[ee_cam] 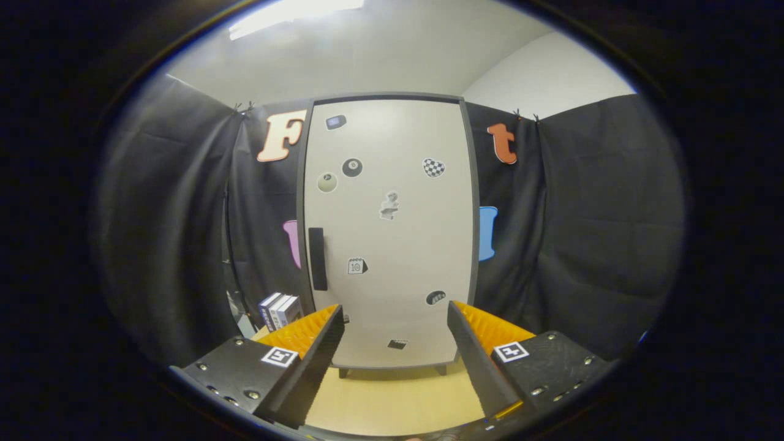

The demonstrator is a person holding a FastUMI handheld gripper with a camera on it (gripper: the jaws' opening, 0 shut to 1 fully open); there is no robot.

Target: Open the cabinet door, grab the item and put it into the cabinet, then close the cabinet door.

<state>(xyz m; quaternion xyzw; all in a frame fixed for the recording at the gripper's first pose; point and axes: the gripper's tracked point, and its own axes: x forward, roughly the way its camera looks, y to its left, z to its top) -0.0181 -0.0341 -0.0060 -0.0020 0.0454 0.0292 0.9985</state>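
1. Black cloth walls close the booth around a pale wooden table (392, 398), with a white ceiling above.
2. We see our gripper (395, 315) with its two fingers spread wide apart and nothing between them but bare tabletop.
3. Just beyond the fingertips stands the cabinet (389, 233), upright on short feet, its long axis vertical and its front facing us squarely.
4. Its light door (404, 245) is closed inside a dark frame and carries several small stickers.
5. We find the dark vertical handle (317, 258) near the door's left edge, above and slightly left of the left fingertip, well apart from the right one.
6. Beside the cabinet's lower left corner, just beyond the left finger, stands the item, a small box (278, 310), white and dark blue, upright with its long axis vertical; we cannot tell whether it touches the cabinet.
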